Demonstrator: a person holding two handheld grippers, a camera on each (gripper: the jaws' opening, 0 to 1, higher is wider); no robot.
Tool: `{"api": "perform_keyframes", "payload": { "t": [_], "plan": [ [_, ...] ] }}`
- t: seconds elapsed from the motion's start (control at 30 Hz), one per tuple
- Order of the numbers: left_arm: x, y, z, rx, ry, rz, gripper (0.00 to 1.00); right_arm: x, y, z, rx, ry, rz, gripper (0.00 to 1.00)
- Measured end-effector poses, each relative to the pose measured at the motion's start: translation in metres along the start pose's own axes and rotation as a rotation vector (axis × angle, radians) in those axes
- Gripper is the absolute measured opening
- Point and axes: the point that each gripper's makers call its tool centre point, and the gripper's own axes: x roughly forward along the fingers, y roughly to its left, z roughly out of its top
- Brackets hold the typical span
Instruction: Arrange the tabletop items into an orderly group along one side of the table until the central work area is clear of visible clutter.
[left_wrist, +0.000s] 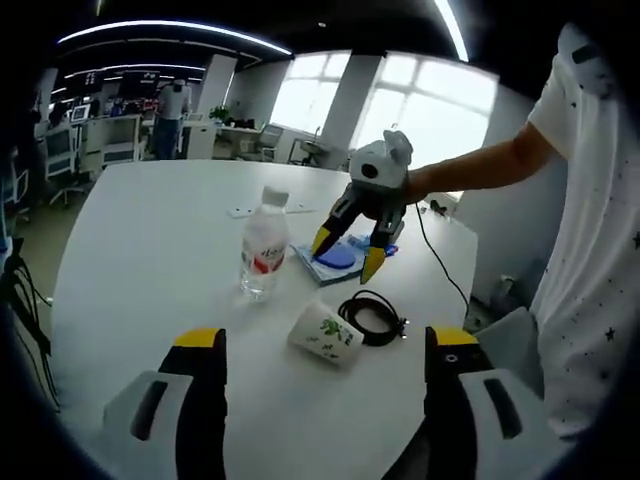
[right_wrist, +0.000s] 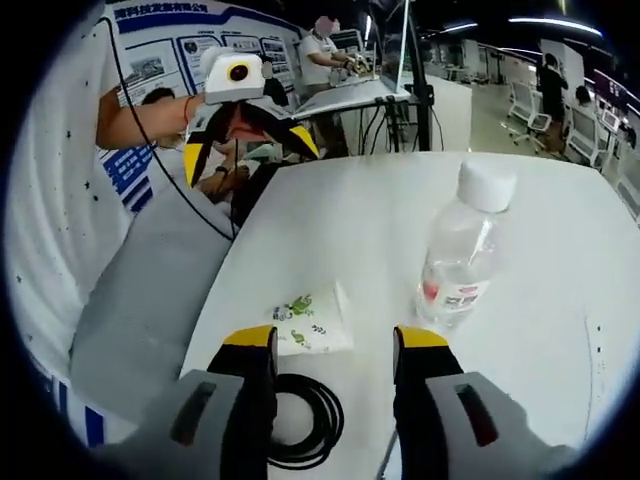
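Note:
On the white round table (left_wrist: 150, 260) stand a clear water bottle (left_wrist: 263, 250), a paper cup (left_wrist: 325, 335) lying on its side, a coiled black cable (left_wrist: 372, 318) and a blue disc on a light blue pad (left_wrist: 338, 258). My right gripper (left_wrist: 348, 250) hovers open just over the blue disc. My left gripper (left_wrist: 325, 342) is open near the table's edge, short of the cup. In the right gripper view, my right gripper (right_wrist: 335, 340) is open above the cup (right_wrist: 310, 322) and cable (right_wrist: 300, 420), with the bottle (right_wrist: 460, 250) to its right. The left gripper (right_wrist: 248, 150) shows open beyond the table (right_wrist: 340, 230).
A flat white strip (left_wrist: 255, 210) lies behind the bottle. A person in a white dotted shirt (left_wrist: 590, 250) stands at the table's right edge. A thin black cord (left_wrist: 440, 265) runs off that edge. Desks, chairs and people fill the office behind.

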Motion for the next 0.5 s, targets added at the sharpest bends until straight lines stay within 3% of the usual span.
{"api": "perform_keyframes", "payload": {
  "t": [0.27,0.5],
  "plan": [
    [-0.002,0.000,-0.009,-0.022,0.004,0.010,0.83,0.017,0.003,-0.010,-0.014,0.060,0.112,0.31],
    [-0.003,0.001,-0.016,-0.045,0.007,0.023,0.83,0.029,0.002,-0.011,-0.028,0.082,0.166,0.29]
  ]
}}
